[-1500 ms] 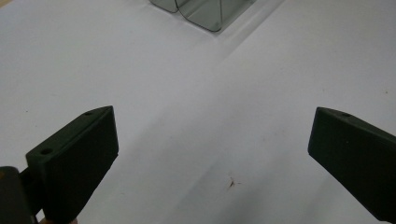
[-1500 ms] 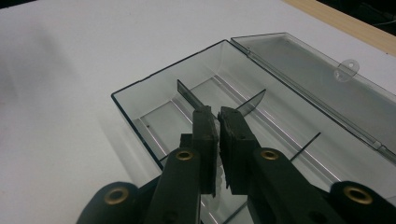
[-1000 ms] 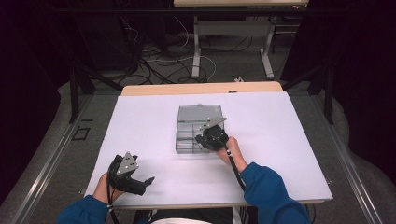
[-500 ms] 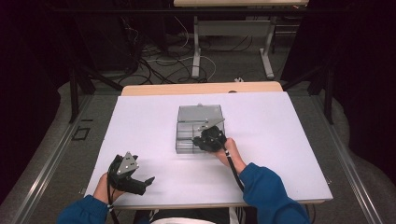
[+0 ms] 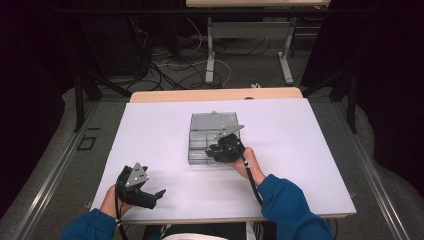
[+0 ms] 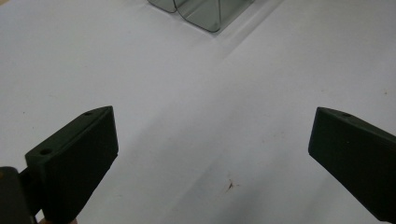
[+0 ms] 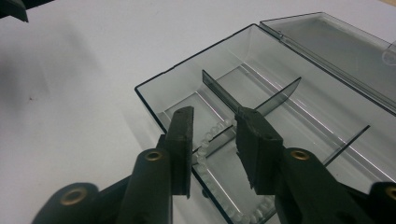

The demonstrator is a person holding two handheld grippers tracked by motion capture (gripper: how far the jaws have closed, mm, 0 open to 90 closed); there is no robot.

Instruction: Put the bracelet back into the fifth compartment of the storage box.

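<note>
right gripper [image 7: 212, 140] over near corner of clear divided box [image 5: 212, 131] mid-counter [image 5: 150, 130] — jaws just been opening, now slightly apart, nothing between them; string of clear beads [image 7: 210, 135] lies below in compartment, likely just released. left gripper [image 6: 210, 163] wide open, empty, resting well apart.

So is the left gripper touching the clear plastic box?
Apart. In the high view the left gripper sits near the table's front edge, with bare white table between it and the clear plastic box.
</note>
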